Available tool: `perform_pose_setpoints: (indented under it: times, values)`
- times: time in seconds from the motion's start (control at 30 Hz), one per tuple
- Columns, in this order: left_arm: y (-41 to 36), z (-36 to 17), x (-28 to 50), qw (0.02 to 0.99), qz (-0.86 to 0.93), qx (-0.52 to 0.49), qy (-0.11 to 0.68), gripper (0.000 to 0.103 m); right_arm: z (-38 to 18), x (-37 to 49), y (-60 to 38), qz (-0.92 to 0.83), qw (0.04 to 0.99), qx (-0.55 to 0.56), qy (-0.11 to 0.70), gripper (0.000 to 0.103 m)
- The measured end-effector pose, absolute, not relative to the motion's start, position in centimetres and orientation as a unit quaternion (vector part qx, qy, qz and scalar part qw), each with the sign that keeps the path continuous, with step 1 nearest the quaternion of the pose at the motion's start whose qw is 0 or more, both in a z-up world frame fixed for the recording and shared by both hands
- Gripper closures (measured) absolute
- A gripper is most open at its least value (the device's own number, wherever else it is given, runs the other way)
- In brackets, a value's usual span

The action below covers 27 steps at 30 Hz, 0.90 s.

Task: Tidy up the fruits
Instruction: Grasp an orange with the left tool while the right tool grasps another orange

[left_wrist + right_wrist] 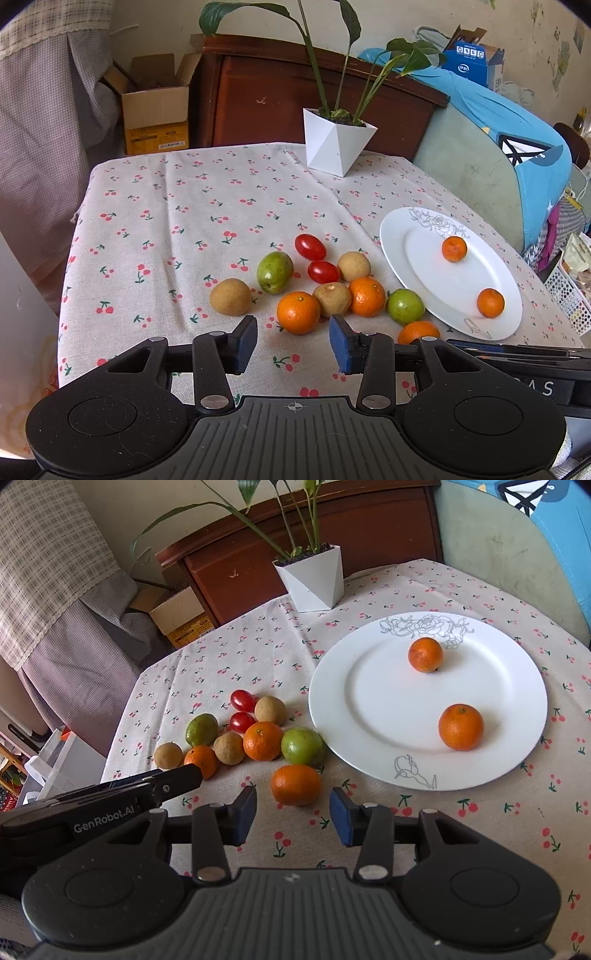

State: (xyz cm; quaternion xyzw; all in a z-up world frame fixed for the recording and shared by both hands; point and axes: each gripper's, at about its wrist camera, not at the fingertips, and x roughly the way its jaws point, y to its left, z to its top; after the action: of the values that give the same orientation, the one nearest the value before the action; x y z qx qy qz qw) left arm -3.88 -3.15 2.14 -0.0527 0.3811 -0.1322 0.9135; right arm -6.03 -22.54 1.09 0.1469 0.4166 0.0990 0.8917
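Observation:
A white plate on the cherry-print cloth holds two oranges; it also shows in the left wrist view. Left of it lies a pile: oranges, green fruits, brown fruits and two red tomatoes. My left gripper is open and empty, just short of an orange. My right gripper is open and empty, with a lone orange just beyond its fingertips.
A white faceted pot with a green plant stands at the table's far side. A dark wooden cabinet and a cardboard box are behind. A chair with blue cloth is at the right. A white basket sits off the right edge.

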Motion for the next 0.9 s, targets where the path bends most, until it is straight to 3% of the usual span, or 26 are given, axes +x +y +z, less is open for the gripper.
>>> perform_pose_setpoints:
  times: [0.37,0.63,0.9]
  values:
    - [-3.9,0.9,-2.9,0.916,-0.130,-0.045,0.378,0.066,0.6,-5.7,-22.1,0.091,0.893,0.135,0.419,0.073]
    - [-4.3,0.6,-2.8,0.920,-0.137,-0.041,0.365,0.077,0.6,-5.7,-22.3,0.092,0.893,0.143,0.416,0.074]
    - [-3.9,1.3,-3.3,0.922,-0.135,-0.051,0.359,0.077,1.0,-5.8,-22.2,0.097,0.895,0.149,0.409,0.074]
